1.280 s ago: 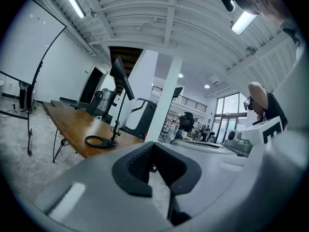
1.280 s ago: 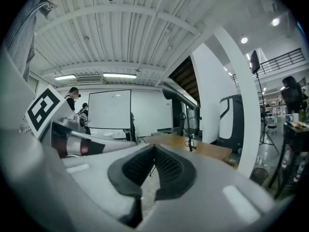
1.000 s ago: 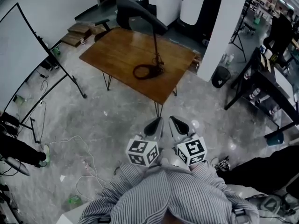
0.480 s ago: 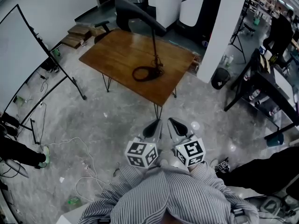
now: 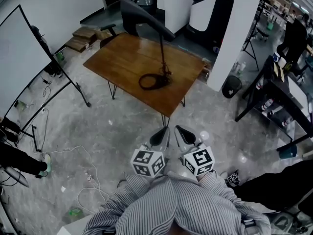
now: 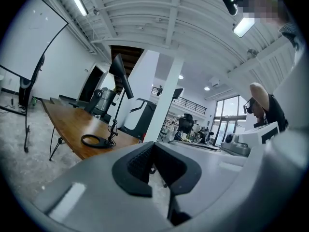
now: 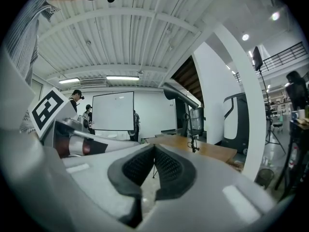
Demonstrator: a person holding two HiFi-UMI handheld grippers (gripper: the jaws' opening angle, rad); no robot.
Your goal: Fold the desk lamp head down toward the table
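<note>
The desk lamp stands on the wooden table, a little toward the table's right end. It is black all over. A flat ring-shaped base lies on the tabletop, and a thin stem rises straight up beside it. From the top of the stem the long, tapering head slants away, raised high above the table and reaching out past its far edge, not folded down.

Both claws are on the near side of the table, well apart from it. The left gripper has its jaws pressed together with nothing between them. The right gripper, just beside it, is closed and empty too.
</note>
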